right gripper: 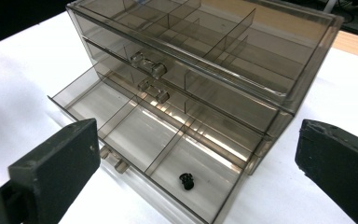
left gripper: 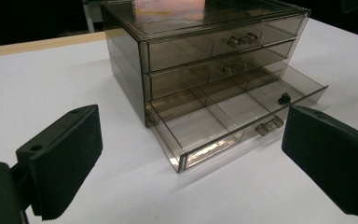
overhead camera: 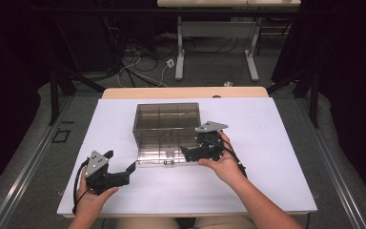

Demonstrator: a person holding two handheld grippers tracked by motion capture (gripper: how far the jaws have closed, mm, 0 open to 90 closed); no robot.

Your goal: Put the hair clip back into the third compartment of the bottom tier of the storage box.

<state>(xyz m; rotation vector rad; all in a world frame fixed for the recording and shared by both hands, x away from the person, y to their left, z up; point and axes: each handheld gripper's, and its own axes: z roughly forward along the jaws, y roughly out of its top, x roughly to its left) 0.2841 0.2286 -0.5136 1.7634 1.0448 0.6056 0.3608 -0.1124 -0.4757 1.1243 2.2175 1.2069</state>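
Desk (overhead camera: 267, 181): white top, wood strip along the far edge.

Drawer unit (overhead camera: 167, 125): smoked clear plastic, three drawers, sits at the desk's middle, a bit nearer the far edge than the near one. Upright, front facing the person. Top two drawers are shut, each with a small clear handle.

Bottom drawer (right gripper: 135, 135): pulled out toward the near edge, resting level on the desk. Dividers split it into compartments, three across the front row in the right gripper view.

Left gripper (overhead camera: 119, 172): near the desk's near-left corner, well apart from the unit, pointed toward it. Jaws stand wide apart, nothing between them; in the left gripper view they frame the open drawer from a distance.

Right gripper (overhead camera: 187, 153): over the right end of the open drawer, just in front of the unit. Jaws spread as wide as they go, holding nothing. In the right gripper view they bracket the drawer without touching it.

Drawer handle (right gripper: 112, 158): clear, on the bottom drawer's front wall, just beside the right gripper's left-hand jaw in that view, no contact visible.

Small black part (right gripper: 186, 181): lies loose on the floor of the drawer's front right-end compartment, clear of both jaws. Looks like a knob or screw cap; too small to say which.
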